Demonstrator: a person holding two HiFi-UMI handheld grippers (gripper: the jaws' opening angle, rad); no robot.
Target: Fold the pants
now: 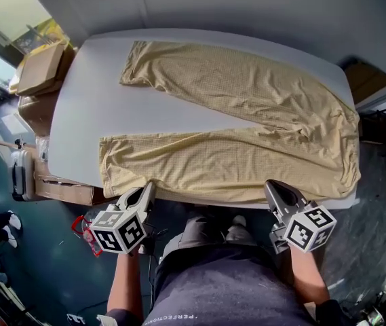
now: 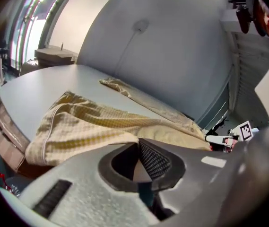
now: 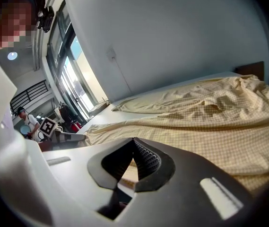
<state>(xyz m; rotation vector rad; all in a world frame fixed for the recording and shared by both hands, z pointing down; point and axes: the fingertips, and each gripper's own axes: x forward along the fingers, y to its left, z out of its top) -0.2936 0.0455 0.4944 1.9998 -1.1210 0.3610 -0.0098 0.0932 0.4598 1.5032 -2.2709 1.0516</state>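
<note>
Tan checked pants [image 1: 247, 100] lie spread flat on the pale table [image 1: 77, 107], with both legs pointing left and the waist at the right. My left gripper [image 1: 149, 187] is at the table's near edge, shut on the lower edge of the near leg close to its hem. In the left gripper view the cloth [image 2: 87, 126] rises into the closed tips [image 2: 138, 143]. My right gripper [image 1: 271, 185] is at the near edge by the waist end, shut on the pants' edge. The right gripper view shows fabric [image 3: 210, 122] running into its closed tips [image 3: 133, 141].
Cardboard boxes [image 1: 40, 70] are stacked beyond the table's left end, with a suitcase [image 1: 22, 175] on the floor below them. Another brown box [image 1: 365, 80] sits past the right end. A plain wall runs behind the table. I stand against the near edge.
</note>
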